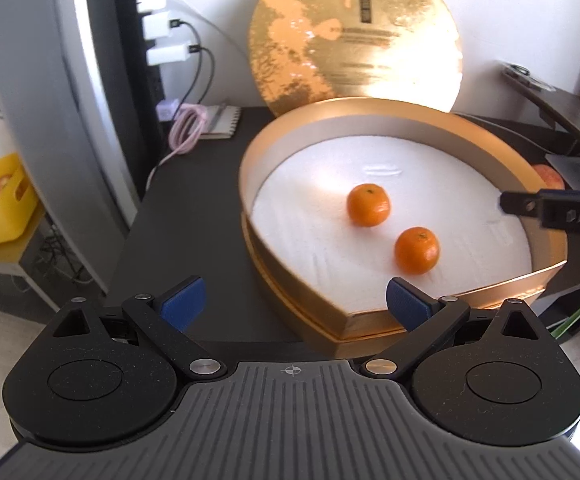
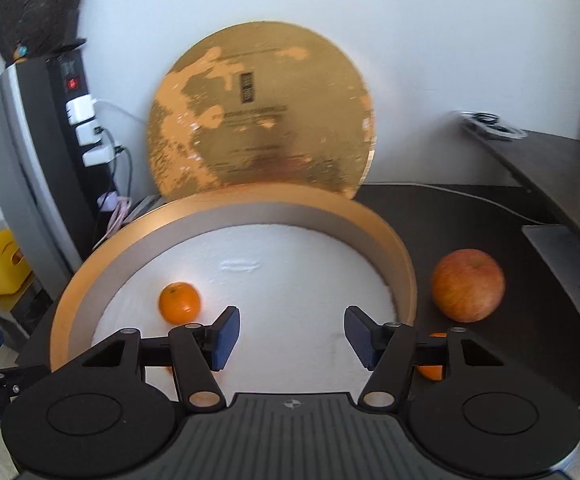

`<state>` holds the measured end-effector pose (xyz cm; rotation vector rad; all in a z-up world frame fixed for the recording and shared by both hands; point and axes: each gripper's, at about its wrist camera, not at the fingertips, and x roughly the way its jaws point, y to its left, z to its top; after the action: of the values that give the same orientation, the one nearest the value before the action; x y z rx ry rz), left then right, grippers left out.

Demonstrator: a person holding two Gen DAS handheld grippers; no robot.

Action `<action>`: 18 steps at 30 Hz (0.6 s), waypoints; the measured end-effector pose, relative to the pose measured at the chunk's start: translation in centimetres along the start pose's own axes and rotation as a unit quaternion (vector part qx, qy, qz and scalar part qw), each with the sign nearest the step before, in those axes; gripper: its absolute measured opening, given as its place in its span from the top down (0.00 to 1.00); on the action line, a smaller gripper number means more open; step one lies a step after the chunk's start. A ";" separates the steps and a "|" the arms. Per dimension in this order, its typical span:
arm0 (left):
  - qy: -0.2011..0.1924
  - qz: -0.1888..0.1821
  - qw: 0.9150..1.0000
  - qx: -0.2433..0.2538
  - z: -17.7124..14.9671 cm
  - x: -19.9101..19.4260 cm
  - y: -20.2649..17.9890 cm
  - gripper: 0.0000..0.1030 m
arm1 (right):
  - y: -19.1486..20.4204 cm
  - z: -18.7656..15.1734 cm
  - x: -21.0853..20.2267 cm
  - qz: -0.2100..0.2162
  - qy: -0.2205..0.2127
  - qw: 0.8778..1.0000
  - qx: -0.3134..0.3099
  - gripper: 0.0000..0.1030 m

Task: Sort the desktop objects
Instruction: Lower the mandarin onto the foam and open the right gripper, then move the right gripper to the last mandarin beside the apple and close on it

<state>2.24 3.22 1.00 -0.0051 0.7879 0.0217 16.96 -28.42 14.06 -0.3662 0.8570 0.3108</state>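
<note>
Gold-rimmed box (image 2: 404,276) holding two tangerines (image 1: 368,205), both sets of jaws parted and empty; apple (image 2: 468,285) beside its right wall could be nudged and rolled along the surface (image 2: 490,344).

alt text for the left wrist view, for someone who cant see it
Two mandarins sit on the white lining of an open gold box on a dark desk, its round lid propped against the wall behind. The left claw is open and empty at the box's near edge.

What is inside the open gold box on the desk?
The gold box holds two mandarins on a white liner. Whatever lies beneath the liner is covered.
</note>
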 end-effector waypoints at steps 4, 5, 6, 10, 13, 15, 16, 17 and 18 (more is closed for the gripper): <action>0.000 -0.015 1.000 0.027 0.7 0.6 -2.5 0.03 | -4.3 -0.3 -0.9 -0.047 -0.011 0.998 0.035 0.40; 0.001 -0.019 0.999 0.033 0.9 0.8 -3.1 0.03 | -5.2 -0.5 -0.9 -0.057 -0.010 0.997 0.042 0.40; 0.001 -0.023 0.999 0.039 1.0 0.9 -3.7 0.03 | -6.1 -0.7 -0.9 -0.067 -0.009 0.997 0.049 0.40; 0.007 -0.040 0.997 0.066 1.2 1.4 -6.1 0.03 | -8.8 -2.0 0.0 -0.102 0.004 0.992 0.070 0.33; 0.014 -0.047 0.996 0.080 1.2 1.9 -7.2 0.03 | -10.2 -2.8 1.5 -0.112 0.021 0.990 0.081 0.34; 0.016 -0.043 0.995 0.085 1.2 2.1 -7.6 0.03 | -10.6 -3.3 2.6 -0.105 0.031 0.991 0.083 0.35; 0.017 -0.040 0.995 0.085 1.2 2.2 -7.7 0.03 | -10.8 -3.5 3.2 -0.101 0.037 0.991 0.084 0.36; 0.018 -0.038 0.995 0.085 1.2 2.3 -7.7 0.03 | -11.0 -3.7 3.7 -0.097 0.041 0.991 0.085 0.41; 0.020 -0.036 0.996 0.085 1.3 2.4 -7.8 0.03 | -11.0 -3.8 4.3 -0.090 0.045 0.991 0.086 0.43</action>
<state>5.01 -4.48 0.17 0.1274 0.8263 -0.1129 21.56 -39.43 10.48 -0.2963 0.9245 0.0536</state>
